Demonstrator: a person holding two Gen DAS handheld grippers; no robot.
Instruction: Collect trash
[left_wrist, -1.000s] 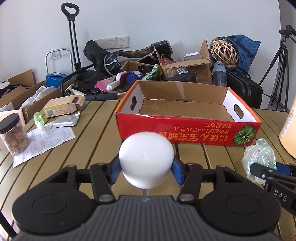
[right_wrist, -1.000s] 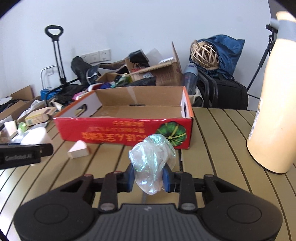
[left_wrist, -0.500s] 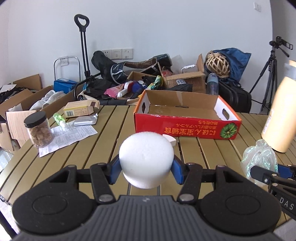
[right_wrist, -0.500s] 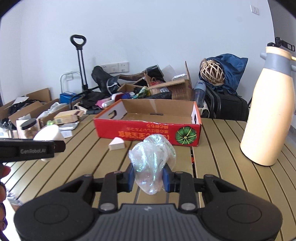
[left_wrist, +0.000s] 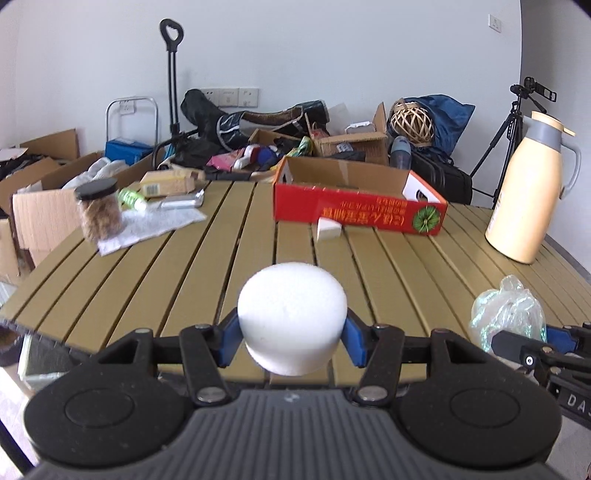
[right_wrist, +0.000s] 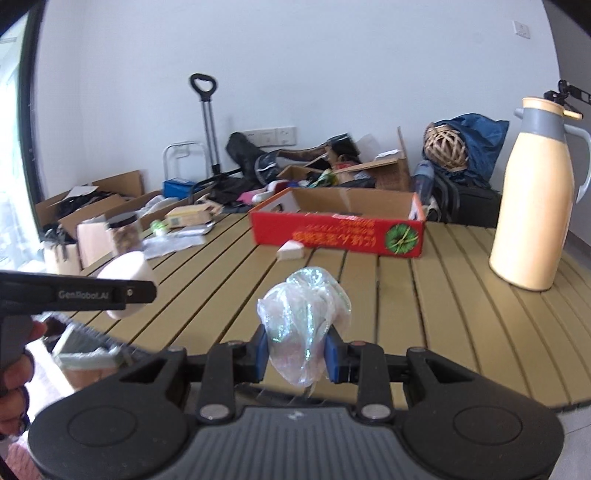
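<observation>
Gripping a white, grainy foam cylinder (left_wrist: 291, 317), the left gripper (left_wrist: 291, 341) hangs over the slatted table's (left_wrist: 207, 266) near edge. Right gripper (right_wrist: 293, 350) pinches crinkled clear plastic wrap (right_wrist: 304, 321) there too. Small foam wedge (left_wrist: 327, 229) touches the red cardboard box (left_wrist: 354, 208).

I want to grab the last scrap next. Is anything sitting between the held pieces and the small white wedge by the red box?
Nothing visible does. Bare slats of the table run from the foam puck in the left tool to the white wedge. The right tool is full with the plastic wrap.
</observation>
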